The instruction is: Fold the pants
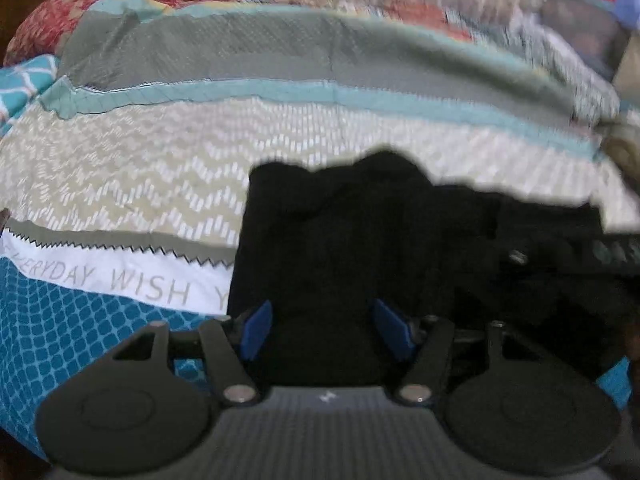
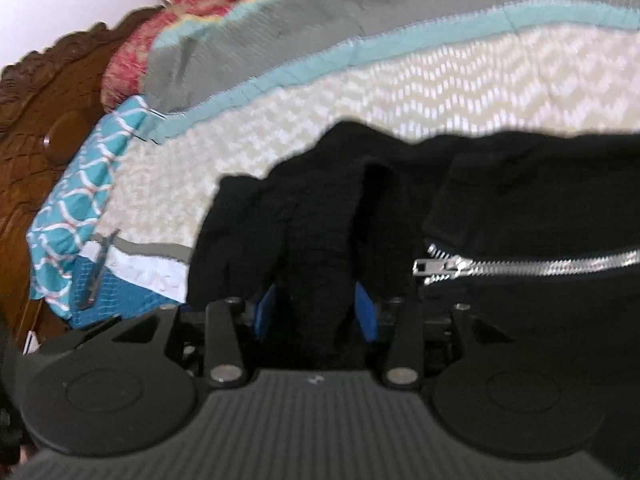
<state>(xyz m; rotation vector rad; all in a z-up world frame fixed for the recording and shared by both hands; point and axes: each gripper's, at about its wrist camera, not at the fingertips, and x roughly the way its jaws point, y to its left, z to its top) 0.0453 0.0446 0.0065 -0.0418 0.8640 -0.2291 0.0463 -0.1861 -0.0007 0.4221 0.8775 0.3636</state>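
Black pants (image 1: 360, 232) lie bunched on a patterned bedspread (image 1: 140, 168). In the left wrist view my left gripper (image 1: 326, 330) has its blue pads (image 1: 258, 330) on either side of a thick fold of the black cloth and grips it. In the right wrist view my right gripper (image 2: 316, 314) is shut on another bunched fold of the pants (image 2: 320, 220), its blue pads (image 2: 366, 312) pressed against the cloth. A silver zipper (image 2: 520, 266) runs to the right of the right gripper. The fingertips are hidden in the fabric.
The bedspread has beige zigzag, teal and grey stripes, and a white band with lettering (image 1: 120, 280). A carved brown wooden headboard (image 2: 52, 120) stands at the left of the right wrist view. Red patterned bedding (image 1: 100, 0) lies at the far side.
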